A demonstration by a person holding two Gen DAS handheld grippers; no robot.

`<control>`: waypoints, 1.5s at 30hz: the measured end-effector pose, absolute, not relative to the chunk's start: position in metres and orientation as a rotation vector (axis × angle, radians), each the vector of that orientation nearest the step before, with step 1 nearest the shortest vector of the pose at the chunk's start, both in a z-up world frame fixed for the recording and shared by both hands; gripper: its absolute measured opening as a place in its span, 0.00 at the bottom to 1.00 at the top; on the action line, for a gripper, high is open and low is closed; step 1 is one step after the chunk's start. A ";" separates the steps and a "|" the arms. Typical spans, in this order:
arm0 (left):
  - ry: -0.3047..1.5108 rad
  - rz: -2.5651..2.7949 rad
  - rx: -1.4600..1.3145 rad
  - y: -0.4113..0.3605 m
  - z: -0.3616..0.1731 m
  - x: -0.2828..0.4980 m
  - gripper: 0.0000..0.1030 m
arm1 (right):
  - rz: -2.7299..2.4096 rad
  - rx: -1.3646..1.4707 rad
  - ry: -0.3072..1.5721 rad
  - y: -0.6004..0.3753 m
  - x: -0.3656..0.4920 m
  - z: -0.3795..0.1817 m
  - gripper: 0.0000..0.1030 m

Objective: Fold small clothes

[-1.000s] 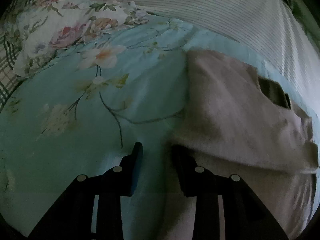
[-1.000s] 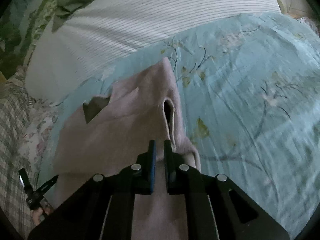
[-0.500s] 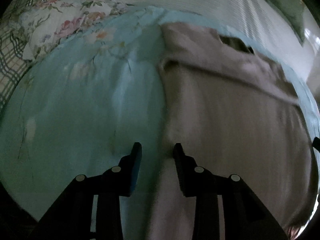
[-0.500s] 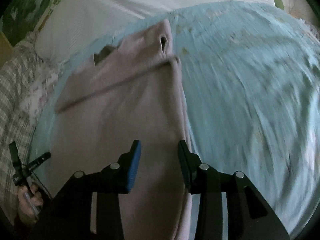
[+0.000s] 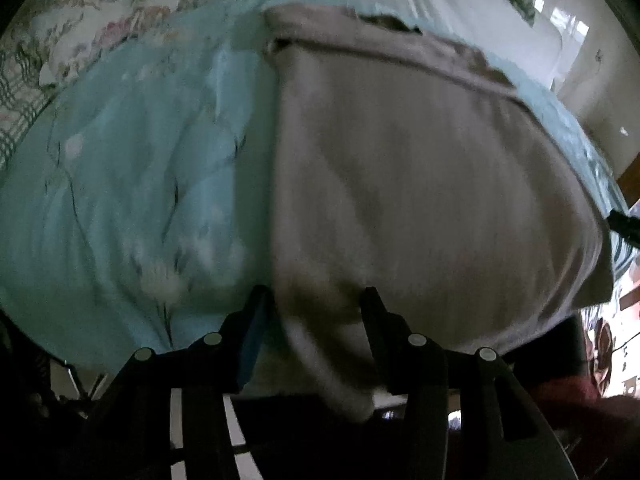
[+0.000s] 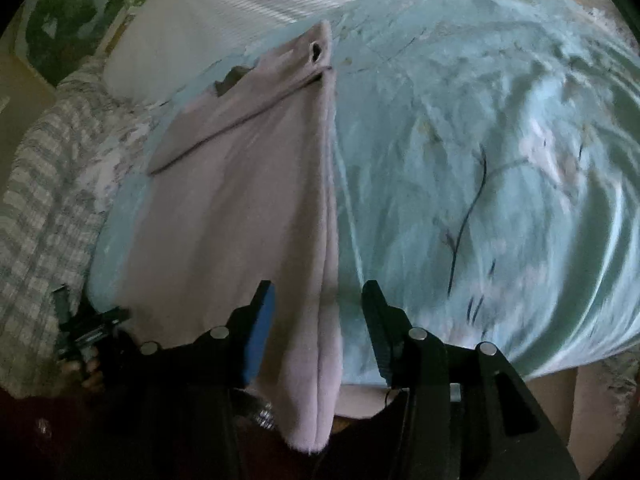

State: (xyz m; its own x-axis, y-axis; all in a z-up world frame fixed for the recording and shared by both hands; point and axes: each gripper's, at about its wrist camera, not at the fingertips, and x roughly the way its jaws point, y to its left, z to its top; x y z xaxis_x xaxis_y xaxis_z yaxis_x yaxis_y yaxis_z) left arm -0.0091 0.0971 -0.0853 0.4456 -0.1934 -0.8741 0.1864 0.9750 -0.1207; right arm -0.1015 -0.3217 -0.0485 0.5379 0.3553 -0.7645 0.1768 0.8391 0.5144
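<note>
A pinkish-grey garment [image 5: 420,180] lies flat on a teal floral bedspread [image 5: 120,180], its far end folded over. Its near hem hangs over the bed's front edge. My left gripper [image 5: 315,294] is at the near left corner with its jaws opening; the cloth lies between the fingers, which stand apart from it. In the right wrist view the same garment [image 6: 248,208] runs away from me. My right gripper [image 6: 318,286] straddles its right edge, jaws opening, pads not pressing. The left gripper [image 6: 86,328] shows at the lower left, held in a hand.
A white striped pillow [image 6: 224,12] lies beyond the garment. There is a floral pillow [image 5: 100,28] at the far left and a plaid cloth [image 6: 44,200] on the left side. The bed's near edge [image 6: 560,364] drops off just under the grippers.
Both grippers have drawn back from the folded far end to the bed's near edge. The right jaws went from nearly shut to spread; the left jaws widened.
</note>
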 end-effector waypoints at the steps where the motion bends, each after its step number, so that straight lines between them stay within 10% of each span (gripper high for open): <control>1: 1.105 -0.236 -0.016 0.099 -0.091 -0.013 0.47 | 0.139 0.593 1.018 -0.320 -0.107 -0.050 0.46; 13: 1.114 -0.445 -0.122 0.109 -0.107 -0.028 0.54 | 0.423 0.604 1.113 -0.285 -0.127 -0.093 0.53; 19: 1.127 -0.522 -0.254 0.134 -0.113 -0.022 0.32 | 0.470 0.637 1.076 -0.281 -0.124 -0.098 0.52; 24: 1.130 -0.546 -0.237 0.132 -0.114 -0.021 0.10 | 0.487 0.653 1.039 -0.287 -0.130 -0.092 0.24; 45: 0.859 -0.594 -0.293 0.127 -0.030 -0.031 0.03 | 0.604 0.851 0.677 -0.313 -0.117 -0.025 0.12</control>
